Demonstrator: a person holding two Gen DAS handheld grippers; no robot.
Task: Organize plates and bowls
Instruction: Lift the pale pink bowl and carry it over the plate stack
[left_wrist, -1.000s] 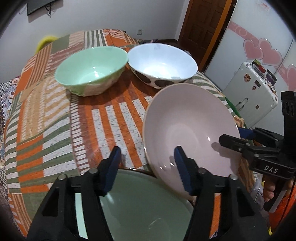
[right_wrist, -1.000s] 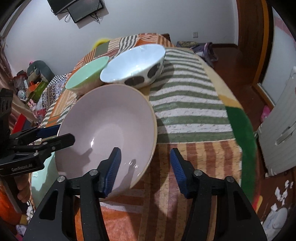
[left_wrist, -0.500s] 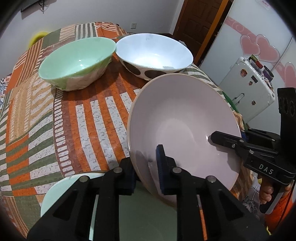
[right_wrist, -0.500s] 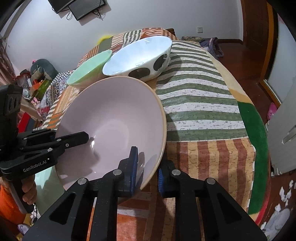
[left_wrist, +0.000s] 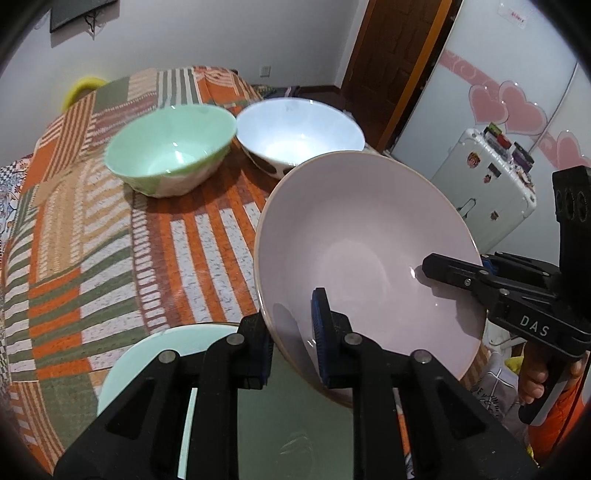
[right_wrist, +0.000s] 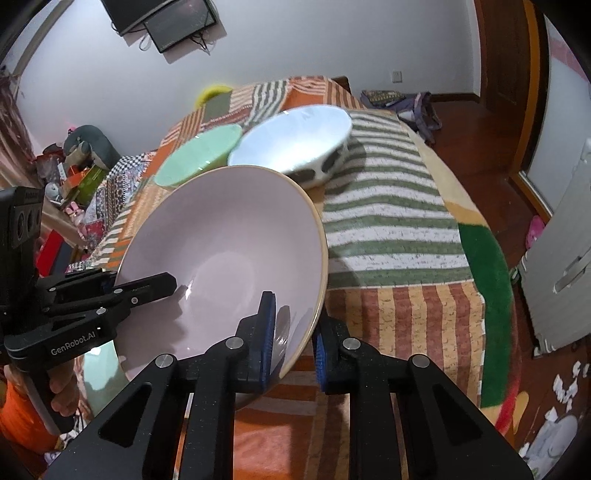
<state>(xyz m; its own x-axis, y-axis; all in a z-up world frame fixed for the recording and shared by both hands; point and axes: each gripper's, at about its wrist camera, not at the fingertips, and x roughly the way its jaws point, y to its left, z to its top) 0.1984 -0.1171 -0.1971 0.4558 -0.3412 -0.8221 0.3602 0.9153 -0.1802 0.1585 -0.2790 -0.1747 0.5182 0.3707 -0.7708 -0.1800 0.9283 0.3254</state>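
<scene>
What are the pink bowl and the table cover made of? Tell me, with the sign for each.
Pink bowl: probably glazed ceramic, possibly glass or melamine; glossy, with sharp glints and reflections of the pads. Table cover: woven or printed fabric, matte, speckled stripes, draping over the edge.

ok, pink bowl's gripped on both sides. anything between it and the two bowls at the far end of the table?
Nothing visible. The pink bowl is clamped at its rim by the left hand-held gripper and the right hand-held gripper. Only bare striped tablecloth lies before the green bowl and white spotted bowl. The mint plate sits nearer, below.
</scene>
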